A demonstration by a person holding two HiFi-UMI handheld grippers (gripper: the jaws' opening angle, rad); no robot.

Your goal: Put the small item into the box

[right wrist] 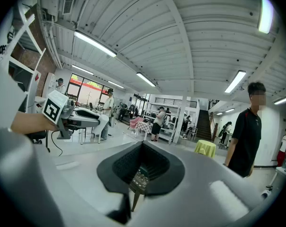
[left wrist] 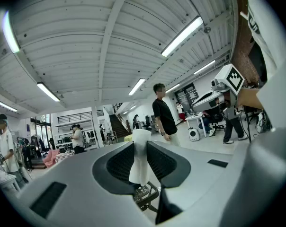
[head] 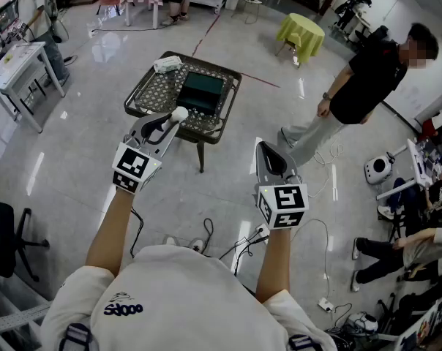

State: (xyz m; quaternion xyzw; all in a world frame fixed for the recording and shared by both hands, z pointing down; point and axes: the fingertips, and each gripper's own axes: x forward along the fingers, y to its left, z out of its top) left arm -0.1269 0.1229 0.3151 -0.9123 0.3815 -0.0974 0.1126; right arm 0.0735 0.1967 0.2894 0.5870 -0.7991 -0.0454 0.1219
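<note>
two grippers are raised over the floor. the left gripper [head: 168, 125] clamps one small white item [head: 178, 112] between its jaws. the right gripper [head: 264, 147] has its jaws together on nothing. ahead stands one table [head: 156, 93] with one dark box [head: 201, 92] and one white packet [head: 167, 63] on it.

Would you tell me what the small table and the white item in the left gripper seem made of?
Table: likely dark metal, from its open lattice top and thin legs. White item: matte, soft-looking, perhaps paper or foam; it narrows between the fingers.
</note>
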